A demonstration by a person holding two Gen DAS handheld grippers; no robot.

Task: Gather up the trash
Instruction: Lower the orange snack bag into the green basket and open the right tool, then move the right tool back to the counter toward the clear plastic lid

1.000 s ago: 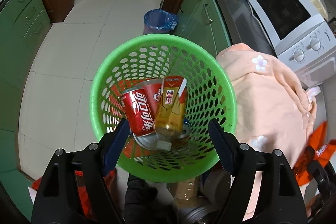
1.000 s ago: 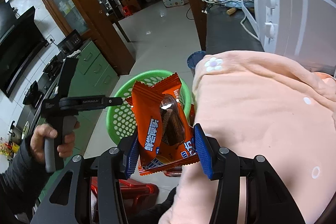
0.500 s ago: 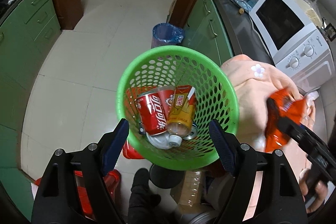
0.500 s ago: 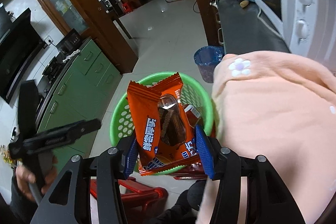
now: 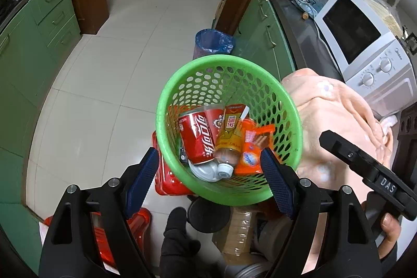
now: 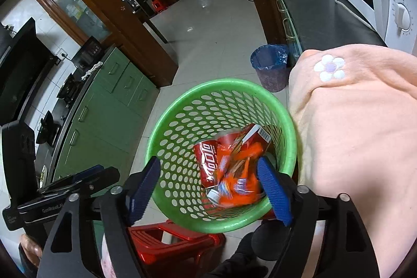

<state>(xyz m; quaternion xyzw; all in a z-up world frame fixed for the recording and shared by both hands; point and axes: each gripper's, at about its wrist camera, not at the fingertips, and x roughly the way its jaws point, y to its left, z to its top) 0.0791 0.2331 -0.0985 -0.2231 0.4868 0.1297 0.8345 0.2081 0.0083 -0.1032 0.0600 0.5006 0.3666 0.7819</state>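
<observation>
With the right gripper (image 6: 208, 189) opening empty above the green basket (image 6: 166, 132) and the orange snack wrapper (image 5: 251, 153) dropping among the can and bottle inside, the spread, empty left gripper (image 5: 208, 173) could nudge the rim and tip it.

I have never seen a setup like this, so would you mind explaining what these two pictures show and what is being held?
There is no robot here: a person carries a handheld two-finger gripper in each hand, each with a camera looking along its blue-padded fingers. One picture is from the left gripper, the other from the right gripper. Both look down into a green basket holding a red cola can, a plastic bottle and an orange snack wrapper. The right gripper's jaws are opening, and the wrapper, blurred in its view, sits in the basket, free of the pads. The left gripper is open and holds nothing. A peach cloth lies beside the basket.
</observation>
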